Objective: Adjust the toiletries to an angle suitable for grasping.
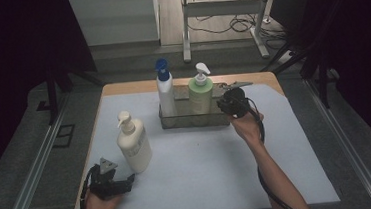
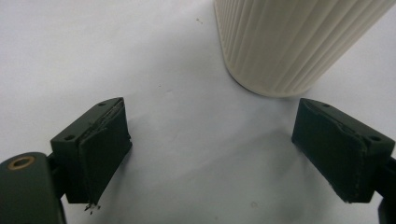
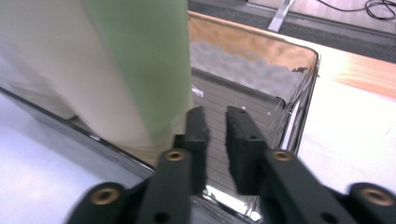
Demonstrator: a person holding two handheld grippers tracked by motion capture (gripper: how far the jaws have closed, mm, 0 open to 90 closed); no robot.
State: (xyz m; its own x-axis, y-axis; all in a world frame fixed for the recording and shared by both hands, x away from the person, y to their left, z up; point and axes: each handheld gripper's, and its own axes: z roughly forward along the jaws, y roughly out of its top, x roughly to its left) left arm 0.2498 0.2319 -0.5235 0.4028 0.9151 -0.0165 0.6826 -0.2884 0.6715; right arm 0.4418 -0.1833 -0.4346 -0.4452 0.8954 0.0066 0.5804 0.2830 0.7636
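The right gripper (image 1: 222, 103) sits at the right end of a clear, dark-tinted tray (image 1: 194, 120) at the far middle of the tabletop (image 1: 204, 173). In the right gripper view its jaws are nearly together with a narrow gap and nothing between them, poised over the tray's near rim, just beside the green bottle (image 3: 140, 60).

That green bottle (image 1: 201, 95) is a smooth, pale green cylinder with a white pump head, standing upright in the tray. Left of it in the same tray stands a white bottle (image 1: 165, 91) with a blue pump top.

The left gripper (image 1: 122, 182) rests at the near left of the tabletop, jaws spread wide and empty. Just beyond them stands a cream pump bottle (image 1: 134, 144), whose body shows fine vertical ribs (image 2: 285, 42) in the left gripper view, apart from both jaws.
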